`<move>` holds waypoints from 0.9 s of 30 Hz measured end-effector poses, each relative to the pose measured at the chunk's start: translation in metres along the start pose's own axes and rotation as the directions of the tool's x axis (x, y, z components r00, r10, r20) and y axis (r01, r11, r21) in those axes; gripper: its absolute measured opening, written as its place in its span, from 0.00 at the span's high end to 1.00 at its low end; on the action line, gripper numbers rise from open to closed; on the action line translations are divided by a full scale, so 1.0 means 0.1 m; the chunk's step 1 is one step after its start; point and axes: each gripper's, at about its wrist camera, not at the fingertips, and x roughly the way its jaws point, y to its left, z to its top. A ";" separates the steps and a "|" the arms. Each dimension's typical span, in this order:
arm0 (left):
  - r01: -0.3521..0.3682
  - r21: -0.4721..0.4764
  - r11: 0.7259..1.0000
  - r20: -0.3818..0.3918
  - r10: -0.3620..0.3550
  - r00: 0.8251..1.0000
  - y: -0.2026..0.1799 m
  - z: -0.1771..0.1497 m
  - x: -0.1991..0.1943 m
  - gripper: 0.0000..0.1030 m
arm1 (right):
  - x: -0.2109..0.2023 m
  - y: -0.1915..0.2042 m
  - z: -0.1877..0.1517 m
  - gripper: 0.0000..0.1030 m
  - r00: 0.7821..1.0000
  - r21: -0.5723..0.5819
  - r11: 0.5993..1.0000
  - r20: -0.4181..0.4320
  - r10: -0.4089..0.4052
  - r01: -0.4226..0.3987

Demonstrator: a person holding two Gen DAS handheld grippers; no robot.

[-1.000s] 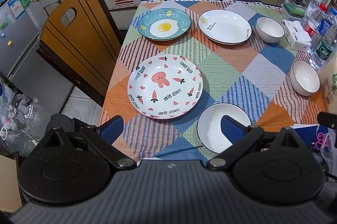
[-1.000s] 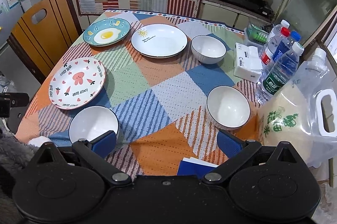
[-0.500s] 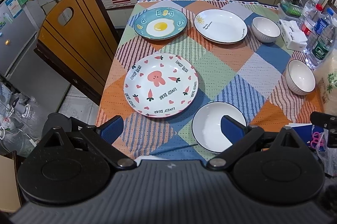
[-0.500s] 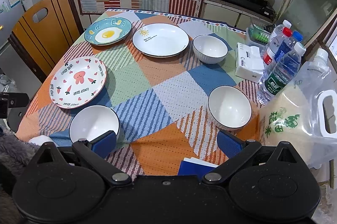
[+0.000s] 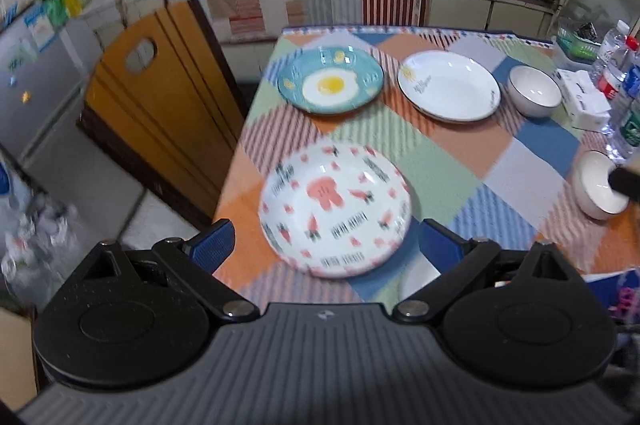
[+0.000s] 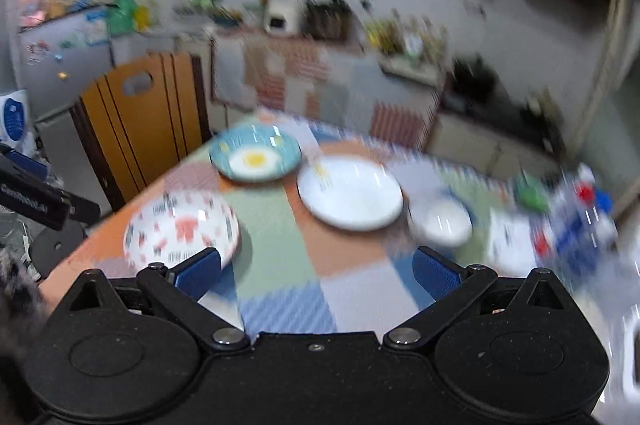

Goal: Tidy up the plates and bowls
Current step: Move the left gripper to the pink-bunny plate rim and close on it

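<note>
**Kitchen table, dishes not yet gathered**

A kitchen table under a patchwork cloth (image 5: 460, 161) holds three plates and several bowls, all lying apart. The left gripper (image 5: 326, 239) hangs with jaws spread just short of the carrot plate (image 5: 335, 215); the right gripper (image 6: 318, 275), also spread and empty, points up the table toward the white plate (image 6: 350, 197). The egg plate (image 5: 330, 85) sits at the far side. Judging by this, approach is under way: next, close on a plate rim.
</note>
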 end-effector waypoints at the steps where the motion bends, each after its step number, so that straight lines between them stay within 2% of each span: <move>1: -0.011 0.007 1.000 0.004 0.011 1.000 0.03 0.02 0.08 0.03 | 0.10 0.01 0.02 0.00 1.000 -0.014 1.000 0.024 0.002 -0.001; 3: -0.016 0.001 1.000 0.015 0.016 1.000 0.12 0.05 0.25 0.03 | 0.37 0.03 0.03 0.00 0.999 -0.049 0.999 0.048 0.013 -0.011; 6: 0.026 -0.043 0.999 0.017 -0.025 1.000 0.30 0.09 0.57 0.03 | 0.73 0.08 0.01 0.00 0.996 -0.057 0.997 0.074 0.055 -0.051; 8: 0.033 -0.073 0.997 -0.011 -0.034 0.999 0.42 0.11 0.81 0.04 | 0.95 0.08 0.00 0.00 0.986 -0.005 0.991 0.094 0.136 -0.137; 11: 0.010 -0.106 0.994 -0.068 -0.017 0.998 0.57 0.11 1.15 0.05 | 1.21 0.03 -0.06 0.00 0.950 0.099 0.954 0.161 0.266 -0.283; 13: 0.021 -0.127 0.992 -0.079 -0.031 0.996 0.66 0.10 1.32 0.05 | 1.37 0.04 -0.12 0.00 0.929 0.142 0.930 0.204 0.309 -0.340; 15: 0.029 -0.151 0.988 -0.103 -0.045 0.994 0.74 0.08 1.49 0.06 | 1.64 0.04 -0.13 0.00 0.918 0.168 0.904 0.133 0.373 -0.392; 17: 0.023 -0.165 0.986 -0.129 -0.045 0.991 0.79 0.04 1.64 0.08 | 1.96 0.07 -0.09 0.01 0.884 0.204 0.866 -0.003 0.468 -0.457; 20: 0.008 -0.166 0.986 -0.170 -0.036 0.985 0.82 -0.03 1.86 0.10 | 2.29 0.08 -0.13 0.03 0.856 0.296 0.836 -0.096 0.508 -0.463; 22: 0.000 -0.162 0.987 -0.199 -0.033 0.979 0.82 -0.08 1.99 0.10 | 2.49 0.09 -0.18 0.11 0.825 0.348 0.810 -0.149 0.546 -0.473; 24: -0.012 -0.175 0.984 -0.237 -0.031 0.971 0.84 -0.15 2.12 0.10 | 2.60 0.10 -0.27 0.14 0.794 0.389 0.785 -0.187 0.579 -0.481; 26: -0.019 -0.197 0.980 -0.269 -0.036 0.962 0.87 -0.20 2.23 0.12 | 2.64 0.14 -0.38 0.27 0.763 0.412 0.767 -0.219 0.608 -0.492; 27: -0.027 -0.206 0.978 -0.284 -0.033 0.958 0.89 -0.23 2.28 0.18 | 2.68 0.18 -0.42 0.31 0.751 0.417 0.761 -0.233 0.618 -0.497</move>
